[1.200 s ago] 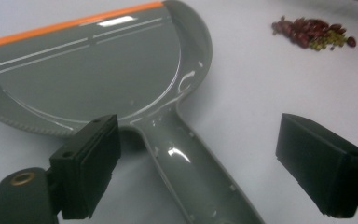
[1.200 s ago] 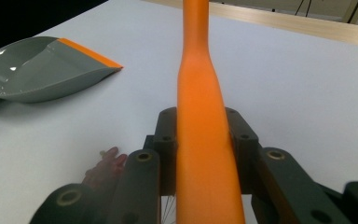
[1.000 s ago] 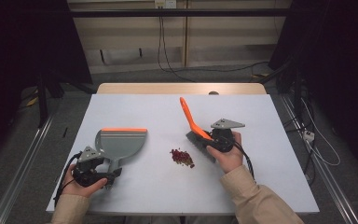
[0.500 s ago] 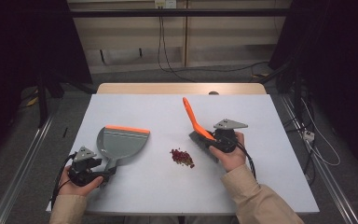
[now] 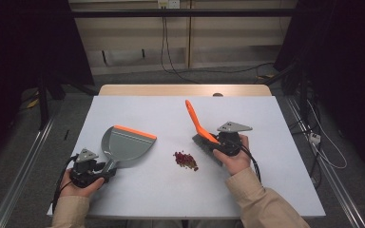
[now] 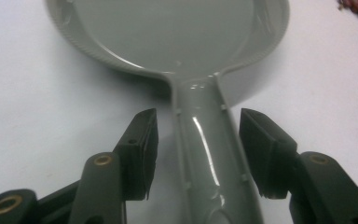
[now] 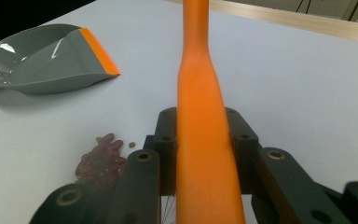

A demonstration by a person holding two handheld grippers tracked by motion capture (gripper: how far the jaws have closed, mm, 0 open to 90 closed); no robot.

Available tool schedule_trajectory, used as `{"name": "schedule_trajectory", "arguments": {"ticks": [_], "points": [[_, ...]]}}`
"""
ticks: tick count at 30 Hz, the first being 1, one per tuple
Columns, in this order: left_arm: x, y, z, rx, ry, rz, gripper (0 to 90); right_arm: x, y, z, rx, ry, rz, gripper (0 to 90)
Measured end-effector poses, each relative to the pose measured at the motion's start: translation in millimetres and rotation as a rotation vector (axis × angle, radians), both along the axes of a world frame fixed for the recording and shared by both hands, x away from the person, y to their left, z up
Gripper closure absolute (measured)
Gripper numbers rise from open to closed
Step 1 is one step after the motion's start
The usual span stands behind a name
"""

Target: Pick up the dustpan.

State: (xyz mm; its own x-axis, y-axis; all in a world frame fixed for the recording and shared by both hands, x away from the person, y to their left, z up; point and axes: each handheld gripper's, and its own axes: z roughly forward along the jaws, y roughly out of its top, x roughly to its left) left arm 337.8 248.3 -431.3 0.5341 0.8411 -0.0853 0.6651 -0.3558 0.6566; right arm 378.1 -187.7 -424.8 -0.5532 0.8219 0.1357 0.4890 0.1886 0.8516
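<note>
- The pale grey rectangular table top (image 5: 266,190) carries everything; the work in hand looks like sweeping spilled bits into a pan, and it is at the pick-up stage.
- The grey plastic dustpan with an orange front lip (image 5: 126,145) lies flat on the left half of the table, its handle pointing back toward the person.
- The orange-handled hand brush with dark bristles (image 5: 200,128) sits right of centre, bristles down on the table, handle slanting up and away.
- The right gripper (image 5: 228,142) is clamped on that brush handle, jaws tight against both sides in the right gripper view.
- The left gripper (image 6: 198,149) has just been closing; the dustpan handle lies between its jaws, yet a gap shows on each side, so nothing is gripped yet.
- The small heap of dark red crumbs (image 5: 186,160) lies between pan and brush, apart from both.
- Next, I judge, the left jaws must finish closing squarely on the handle before the pan's lip is brought up to the crumbs.
</note>
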Motion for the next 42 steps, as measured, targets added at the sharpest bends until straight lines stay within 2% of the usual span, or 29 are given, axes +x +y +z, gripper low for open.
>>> {"name": "schedule_trajectory", "arguments": {"ticks": [10,13,14,17,20,22,26,29,34,37,40,42], "points": [[18.4,-10.3,-2.0,0.032,0.02,-0.011,56.0,-0.4,-1.7,-0.8,-0.003,0.001,-0.003,71.0],[22.5,-12.7,-3.5,0.033,0.039,0.002,58.1,0.1,-2.6,-1.2,-0.006,0.001,-0.007,71.0],[23.4,-13.0,-3.9,0.045,0.049,0.001,60.5,0.2,-2.8,-1.3,-0.005,0.005,-0.007,71.0],[24.5,-12.9,-3.2,0.055,0.051,0.01,62.3,0.4,-3.5,-1.5,-0.003,0.007,-0.01,71.0],[24.2,-12.7,-2.6,0.063,0.04,0.005,62.6,0.1,-4.4,-1.0,-0.004,0.002,-0.009,71.0],[23.3,-11.8,-1.4,0.055,0.041,0.004,62.7,-0.2,-5.1,-0.8,0.0,0.003,-0.012,71.0],[20.8,-9.3,1.9,0.041,0.019,0.008,62.9,-0.5,-6.0,-0.8,0.0,0.001,-0.013,71.0],[19.2,-7.3,5.0,0.043,0.008,-0.011,63.0,-0.2,-6.4,-1.0,-0.001,-0.001,-0.013,71.0],[16.9,-5.7,8.8,-0.003,0.004,-0.029,63.1,0.0,-6.3,-1.3,-0.002,0.001,-0.012,71.0],[14.4,-5.5,12.7,-0.005,-0.008,-0.051,63.1,-0.1,-6.6,-0.9,-0.001,-0.003,-0.011,71.0],[12.0,-5.4,15.9,-0.006,-0.001,-0.079,63.1,-0.1,-7.2,-0.8,-0.002,-0.003,-0.009,71.0],[9.7,-6.1,17.4,0.007,-0.003,-0.093,63.1,-0.1,-7.8,-0.6,-0.001,-0.002,-0.01,71.0]]}}
